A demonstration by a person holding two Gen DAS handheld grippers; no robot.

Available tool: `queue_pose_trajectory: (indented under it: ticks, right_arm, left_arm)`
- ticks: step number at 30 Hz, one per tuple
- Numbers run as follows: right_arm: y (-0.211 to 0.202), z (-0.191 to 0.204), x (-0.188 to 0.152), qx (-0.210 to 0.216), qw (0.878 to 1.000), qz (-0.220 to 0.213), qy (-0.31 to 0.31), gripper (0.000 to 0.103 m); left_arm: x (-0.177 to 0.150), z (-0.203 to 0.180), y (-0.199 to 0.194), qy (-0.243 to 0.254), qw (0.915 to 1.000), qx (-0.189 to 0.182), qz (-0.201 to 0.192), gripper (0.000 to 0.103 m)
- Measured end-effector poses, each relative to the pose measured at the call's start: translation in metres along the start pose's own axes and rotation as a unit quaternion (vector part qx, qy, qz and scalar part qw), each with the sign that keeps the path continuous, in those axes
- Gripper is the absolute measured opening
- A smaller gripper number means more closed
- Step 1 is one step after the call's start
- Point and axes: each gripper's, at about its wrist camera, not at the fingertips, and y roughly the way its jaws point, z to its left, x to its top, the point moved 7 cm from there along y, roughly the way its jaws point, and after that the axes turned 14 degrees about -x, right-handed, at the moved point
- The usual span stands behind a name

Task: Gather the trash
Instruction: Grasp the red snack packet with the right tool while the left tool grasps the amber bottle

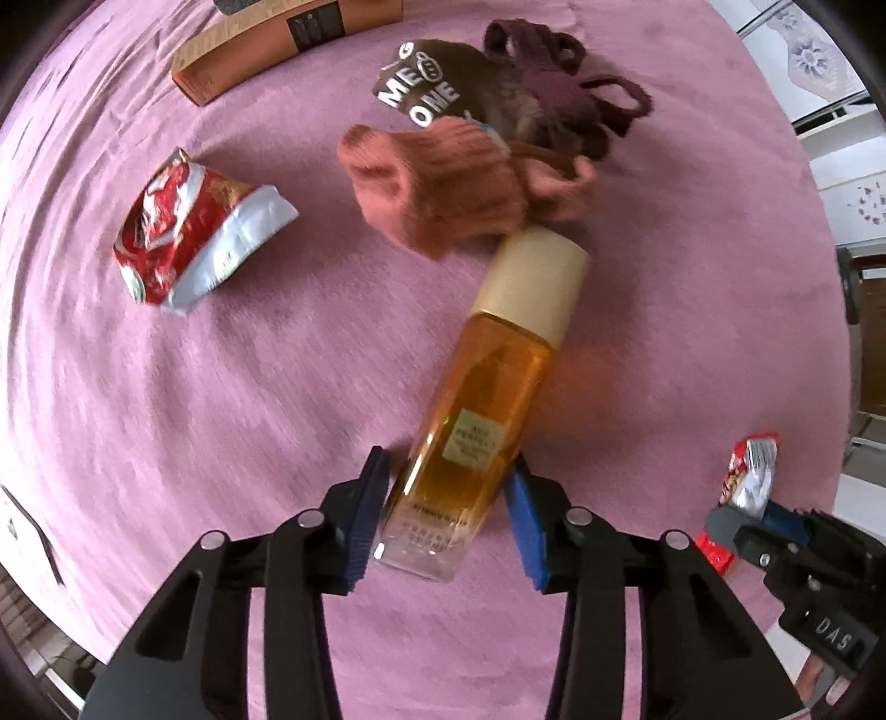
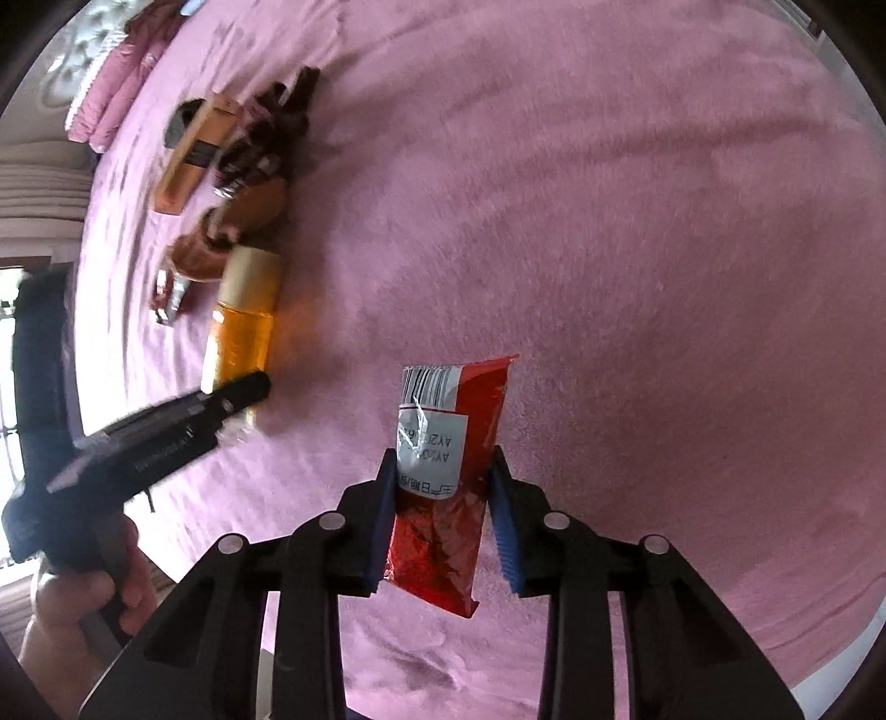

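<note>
A tall glass bottle (image 1: 487, 399) of amber liquid with a cream cap lies on the pink bedspread (image 1: 166, 415). My left gripper (image 1: 447, 471) points down over its lower end, and its blue pads press both sides of the glass. The same bottle (image 2: 243, 327) shows at the left of the right wrist view. A red snack wrapper (image 2: 443, 487) with a white barcode label sits between the pads of my right gripper (image 2: 443, 465), which is shut on it. That wrapper (image 1: 747, 471) also appears at the right edge of the left wrist view. A crumpled red and silver bag (image 1: 194, 232) lies further left.
A pink sock (image 1: 443, 188), a brown lettered sock (image 1: 443, 83) and a maroon sock (image 1: 559, 77) lie beyond the bottle's cap. A long cardboard box (image 1: 266, 39) sits at the far side. The bedspread ends at the right, with furniture beyond. A hand (image 2: 83, 603) holds the left gripper's handle.
</note>
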Motion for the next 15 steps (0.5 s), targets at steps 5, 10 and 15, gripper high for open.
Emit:
queue_pose_trajectory:
  ticks: [5, 10, 15]
  right_arm:
    - [-0.021, -0.006, 0.001, 0.010, 1.000, -0.022, -0.003, 0.031]
    - [-0.041, -0.021, -0.010, 0.016, 0.999, -0.044, -0.004, 0.031]
    - [-0.064, -0.042, -0.018, 0.021, 0.998, -0.063, 0.001, 0.031]
  left_arm:
    - [-0.020, -0.026, -0.010, 0.000, 0.9997, -0.026, -0.002, 0.034]
    - [-0.037, -0.063, -0.019, 0.017, 0.9989, -0.042, -0.008, 0.032]
    - [-0.045, -0.098, -0.022, 0.036, 0.9979, -0.053, -0.011, 0.031]
